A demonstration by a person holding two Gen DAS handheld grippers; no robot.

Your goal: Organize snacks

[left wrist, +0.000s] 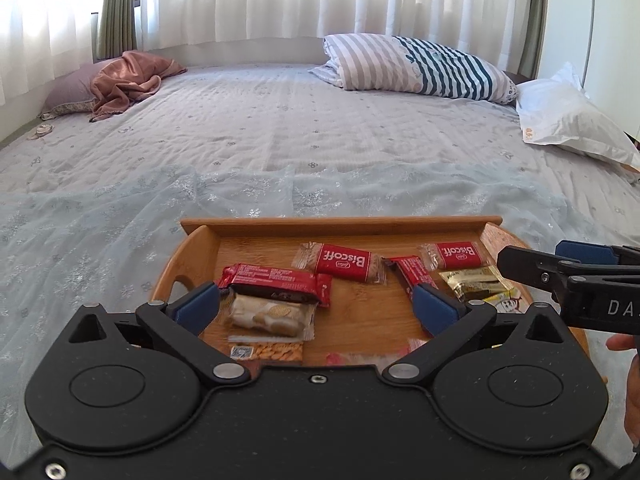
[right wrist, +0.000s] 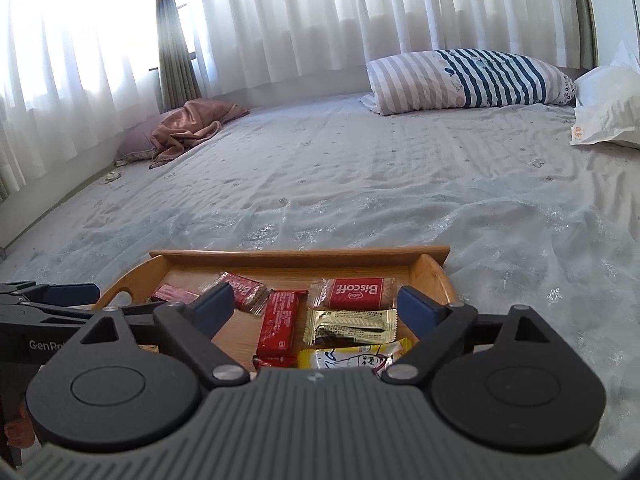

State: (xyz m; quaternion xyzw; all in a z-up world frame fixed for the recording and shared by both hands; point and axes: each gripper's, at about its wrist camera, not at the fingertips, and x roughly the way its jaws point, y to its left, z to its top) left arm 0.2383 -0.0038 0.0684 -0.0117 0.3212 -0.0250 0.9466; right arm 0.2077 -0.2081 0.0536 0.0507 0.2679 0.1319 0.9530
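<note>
A bamboo tray sits on the bed and holds several wrapped snacks. Two red Biscoff packs lie toward its far side. A dark red bar rests on a clear cracker pack, and a peanut pack lies nearer. Another red bar, a gold packet and a yellow packet fill the right part. My left gripper hangs open above the tray, nothing between its fingers. My right gripper is open too, over the gold packet and not touching it.
The tray stands near the front edge of a wide grey bedspread. A striped pillow, a white pillow and a pink blanket lie at the far side, before white curtains. A hand shows at the right edge.
</note>
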